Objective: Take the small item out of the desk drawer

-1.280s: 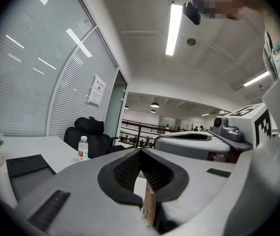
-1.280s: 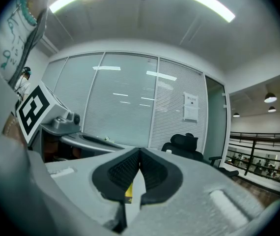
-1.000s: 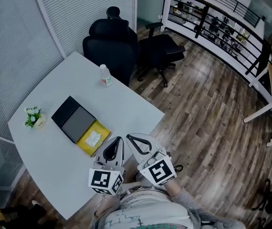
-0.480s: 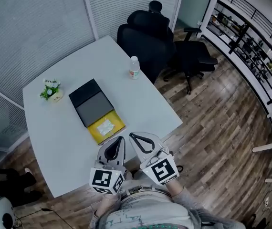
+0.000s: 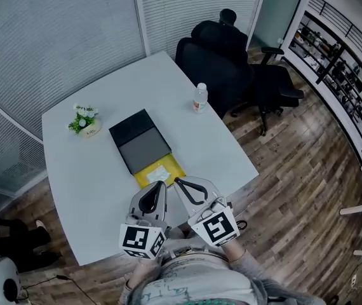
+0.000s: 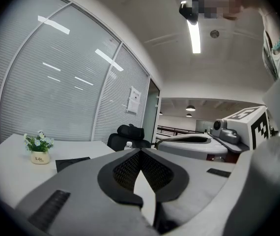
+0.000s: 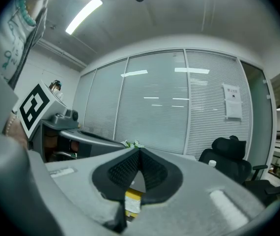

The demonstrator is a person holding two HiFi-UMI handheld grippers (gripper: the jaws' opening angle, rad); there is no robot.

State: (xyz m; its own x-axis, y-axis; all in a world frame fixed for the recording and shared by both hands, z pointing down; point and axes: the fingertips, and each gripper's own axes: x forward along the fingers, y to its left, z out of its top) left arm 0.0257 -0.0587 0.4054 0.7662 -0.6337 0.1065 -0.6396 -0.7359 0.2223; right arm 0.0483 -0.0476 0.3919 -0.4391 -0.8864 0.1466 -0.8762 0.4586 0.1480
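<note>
A dark desk organiser box [image 5: 140,143] lies on the white table [image 5: 105,189], and its yellow drawer [image 5: 174,167] is pulled out toward me. A small white item [image 5: 158,173] lies inside the drawer. My left gripper [image 5: 159,184] and right gripper [image 5: 176,182] hover side by side at the drawer's near end, both shut and holding nothing. In the left gripper view the jaw tips of the left gripper [image 6: 141,150] meet. In the right gripper view the right gripper [image 7: 140,150] is shut too, and the yellow drawer [image 7: 132,200] shows just below its jaws.
A water bottle [image 5: 199,98] stands near the table's far right edge, and a small potted plant [image 5: 84,121] sits left of the box. Two black office chairs [image 5: 222,56] stand beyond the table. Glass walls with blinds close off the back, and wooden floor lies to the right.
The view has swung round, so the table and box now sit further right and straight ahead. Both grippers, still shut, have closed in on the yellow drawer's near end.
</note>
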